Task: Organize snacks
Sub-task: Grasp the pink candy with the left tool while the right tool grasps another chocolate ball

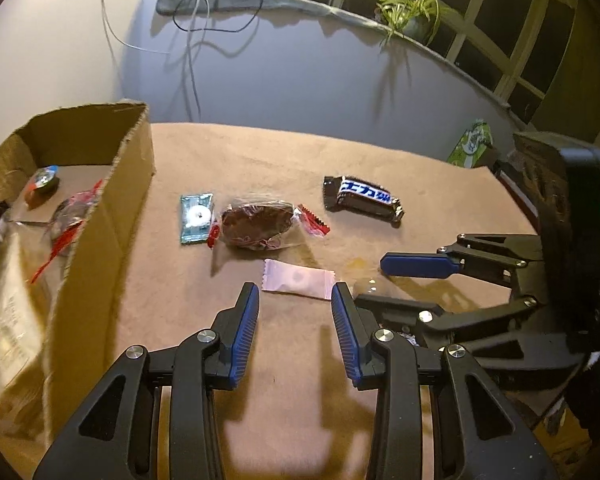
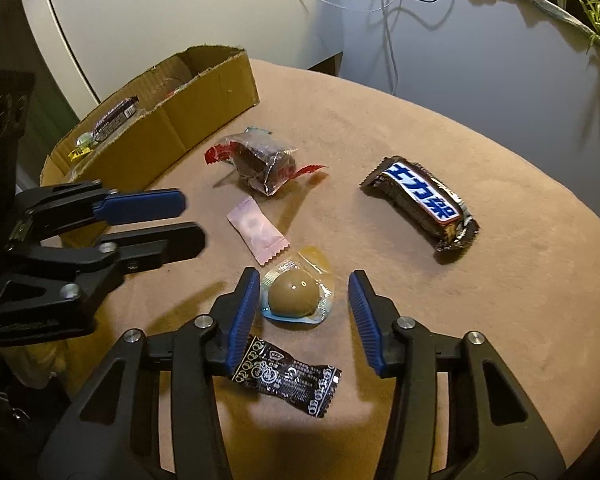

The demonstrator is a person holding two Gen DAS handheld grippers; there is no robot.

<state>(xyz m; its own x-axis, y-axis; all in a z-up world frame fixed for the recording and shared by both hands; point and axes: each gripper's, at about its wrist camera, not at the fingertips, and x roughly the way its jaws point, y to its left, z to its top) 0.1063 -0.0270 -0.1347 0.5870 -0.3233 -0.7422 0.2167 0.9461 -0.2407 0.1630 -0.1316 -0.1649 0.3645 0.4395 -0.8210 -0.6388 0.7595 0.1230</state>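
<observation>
Right hand-held gripper [image 2: 303, 300] stands open around a jelly cup [image 2: 296, 294], its ribbed blue pads on either side and not yet pressing; the left hand-held gripper [image 1: 295, 304] is open too, poised just short of a pink sachet [image 1: 298, 279]. The step in hand looks like two pickups from the bench [image 2: 500, 280], bound for the cardboard box [image 1: 108, 200] at its far left, which already holds several snacks. Next, each pair of pads must close squarely. The cup is a clear, glossy dome over a smooth brown ball, likely slippery. The sachet is flat, thin and matt with crimped ends, so the pads need to reach low. A chocolate bar [image 2: 420, 200] in crinkled foil and a black wrapped sweet [image 2: 288, 380] lie nearby.
</observation>
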